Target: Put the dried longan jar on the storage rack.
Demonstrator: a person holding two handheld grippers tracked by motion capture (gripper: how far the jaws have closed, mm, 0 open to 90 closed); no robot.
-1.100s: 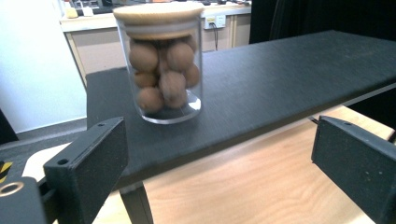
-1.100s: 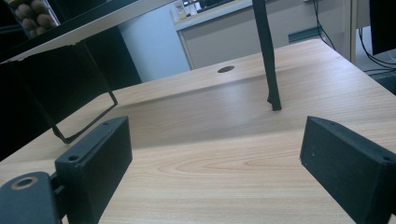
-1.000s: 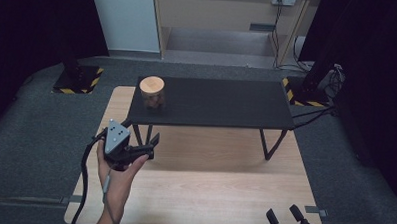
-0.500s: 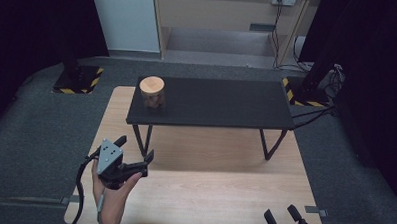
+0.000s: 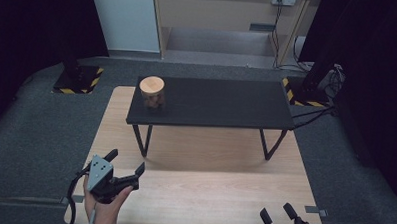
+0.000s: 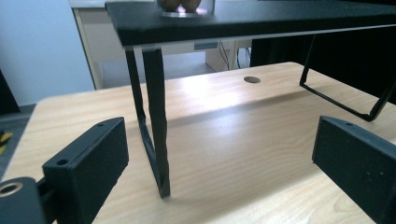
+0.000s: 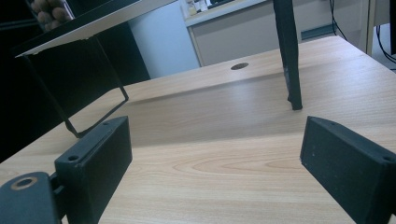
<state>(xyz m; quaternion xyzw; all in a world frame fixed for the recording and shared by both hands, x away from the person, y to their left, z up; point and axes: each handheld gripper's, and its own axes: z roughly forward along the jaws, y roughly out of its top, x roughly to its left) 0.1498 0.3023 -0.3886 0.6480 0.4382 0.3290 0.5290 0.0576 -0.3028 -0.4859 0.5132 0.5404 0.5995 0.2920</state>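
Two grippers low at near edge of wooden platform, both empty. Left gripper: jaws wide apart. Jar, wooden-lidded, stands at left end of black table, well apart. Right gripper: jaws spread, likely waiting.

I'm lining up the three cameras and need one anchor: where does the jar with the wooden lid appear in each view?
High view: the jar stands at the left end of the black table.
Left gripper view: its base shows at the top edge, left of centre, on the tabletop.
Right gripper view: its lower part shows in the top left corner.
Shared landmark: the black table, whose legs stand on the wooden board.
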